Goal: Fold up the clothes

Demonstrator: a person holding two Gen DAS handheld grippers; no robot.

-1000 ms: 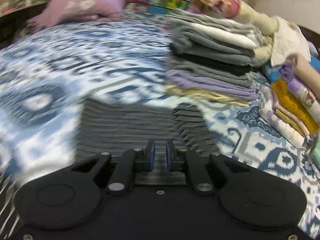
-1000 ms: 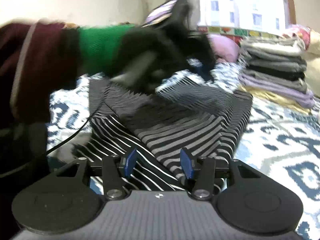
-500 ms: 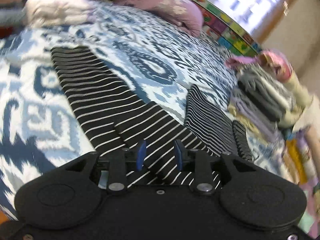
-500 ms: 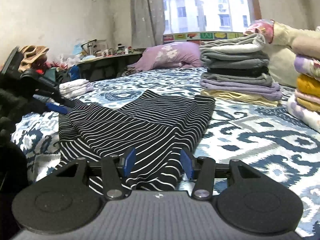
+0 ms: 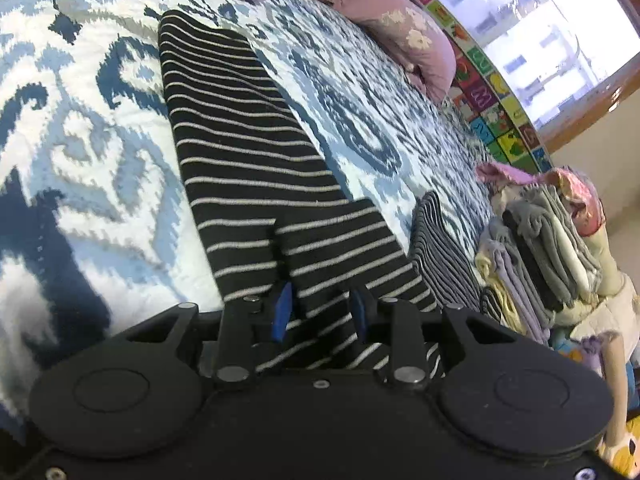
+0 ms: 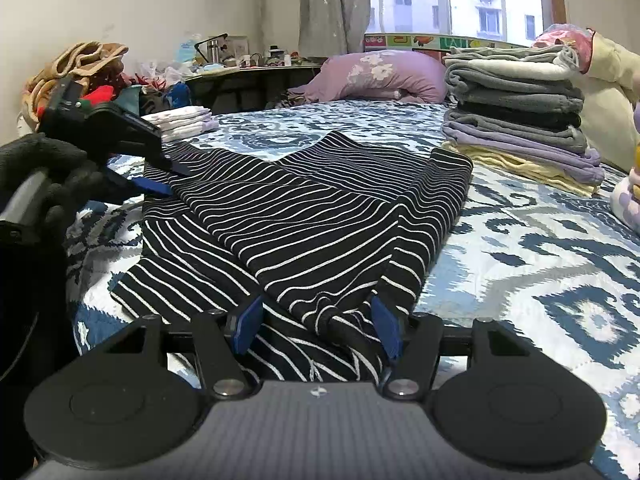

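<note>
A black garment with thin white stripes (image 6: 320,220) lies partly folded on the blue-and-white bedspread (image 6: 540,260). One sleeve runs away from me in the left wrist view (image 5: 248,168). My right gripper (image 6: 316,328) is at the near hem, its jaws opening, and the bunched hem lies loose between the pads. My left gripper (image 5: 322,312) stands open low over the sleeve's near end, where striped cloth shows between the fingers without being pinched. From the right wrist view the left gripper (image 6: 168,178) sits at the garment's far left edge, held by a gloved hand (image 6: 52,176).
A tall stack of folded grey, purple and yellow clothes (image 6: 516,120) stands at the right of the bed, with another pile (image 6: 632,192) at the frame edge. A purple pillow (image 6: 380,72) lies at the head and small white folded items (image 6: 180,120) at the far left.
The left gripper went from shut to open, swung off the garment's middle to its left edge and rolled. The right gripper's jaws widened at the hem. A folded flap now lies across the garment.
</note>
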